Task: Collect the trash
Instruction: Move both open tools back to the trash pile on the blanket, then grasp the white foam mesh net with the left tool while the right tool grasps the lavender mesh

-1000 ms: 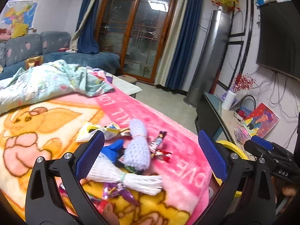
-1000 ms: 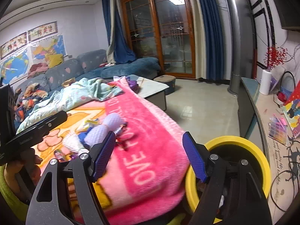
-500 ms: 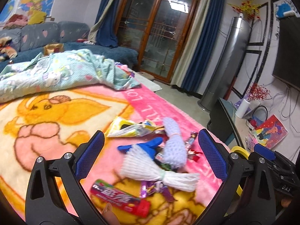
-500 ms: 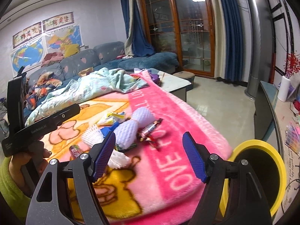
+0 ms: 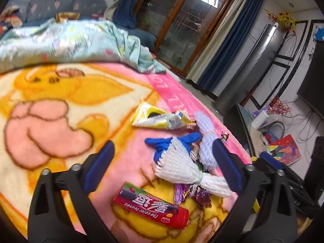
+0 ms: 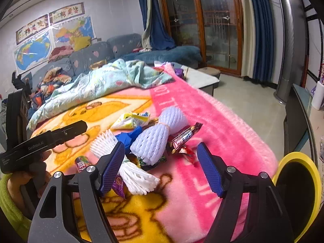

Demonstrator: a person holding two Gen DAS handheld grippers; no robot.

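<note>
A heap of trash lies on the pink and yellow blanket [image 5: 50,105]: a red candy tube [image 5: 150,206], a white foam net [image 5: 182,167], a lilac foam net [image 6: 160,136], a blue glove [image 5: 162,144], a yellow wrapper [image 5: 160,119], a purple wrapper [image 5: 191,194] and a brown candy bar wrapper [image 6: 183,137]. My left gripper [image 5: 162,167] is open and empty, just above the white net and the tube. My right gripper [image 6: 161,168] is open and empty, in front of the lilac net. A yellow-rimmed bin [image 6: 299,184] stands at the right, off the blanket's edge.
A crumpled light green quilt [image 6: 105,85] lies at the far side of the blanket. A blue sofa [image 6: 91,56] with clothes runs behind. The blanket's right edge drops to a tiled floor [image 6: 249,105]. A dark TV cabinet [image 6: 297,117] stands beyond the bin.
Both grippers have swung left and down, from the bin side onto the trash heap. The red tube has come into the left wrist view. Both stay open.
</note>
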